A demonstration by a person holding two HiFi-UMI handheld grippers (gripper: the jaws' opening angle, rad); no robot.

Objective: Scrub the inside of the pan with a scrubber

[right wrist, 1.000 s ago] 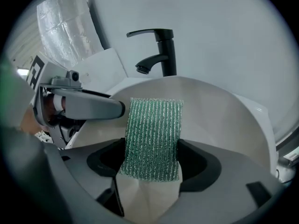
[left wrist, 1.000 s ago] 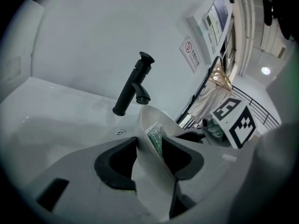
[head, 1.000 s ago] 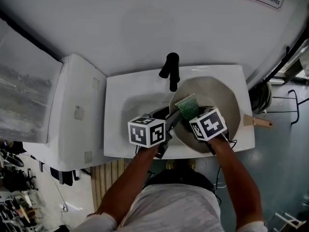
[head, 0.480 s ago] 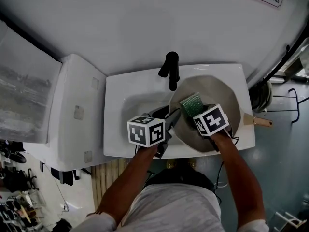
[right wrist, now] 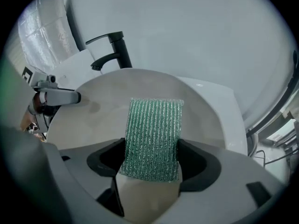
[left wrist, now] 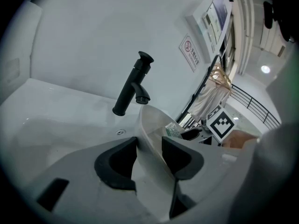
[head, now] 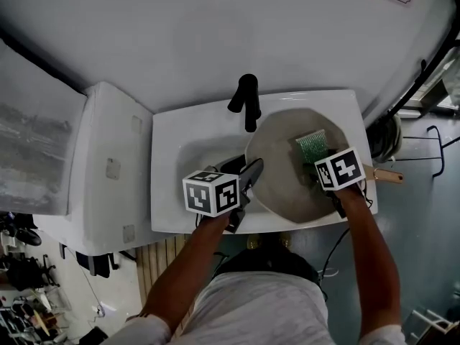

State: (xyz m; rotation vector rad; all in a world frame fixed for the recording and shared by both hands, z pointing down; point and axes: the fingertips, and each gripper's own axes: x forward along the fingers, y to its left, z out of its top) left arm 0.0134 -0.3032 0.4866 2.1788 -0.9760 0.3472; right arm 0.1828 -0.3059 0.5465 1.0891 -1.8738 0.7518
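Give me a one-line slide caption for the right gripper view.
Right gripper clamps a green ribbed mesh scrubber over the inside of the pale round pan, black faucet behind.

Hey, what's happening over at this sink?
A person stands at a white sink, working with two hand-held grippers. The left gripper clamps the rim of a round grey pan with a wooden handle, which sits in the basin beside the black faucet. The right gripper pinches a green mesh scrubber and holds it inside the pan, on the side toward the handle.
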